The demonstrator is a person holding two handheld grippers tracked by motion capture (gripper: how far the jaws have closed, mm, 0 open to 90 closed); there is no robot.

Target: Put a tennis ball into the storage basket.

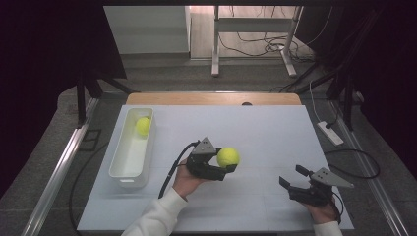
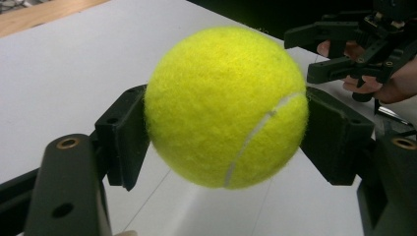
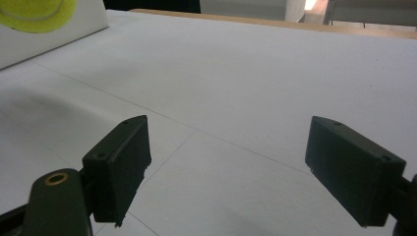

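Tennis ball (image 2: 223,105) clamped between the jaws of the left gripper (image 1: 222,161) — held above the white table (image 1: 255,132), right of the white bin (image 1: 132,169), second ball (image 1: 143,126) seen inside that bin, right gripper (image 1: 291,178) spread wide — nothing grasped, well right of the bin.

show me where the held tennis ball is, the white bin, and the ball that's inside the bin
Held tennis ball (image 2: 223,105), left gripper view, on its yellow felt left of the white seam.
White bin (image 1: 130,174), high view, on its near rim.
Ball in the bin (image 1: 143,126), high view, on the middle of its visible top.
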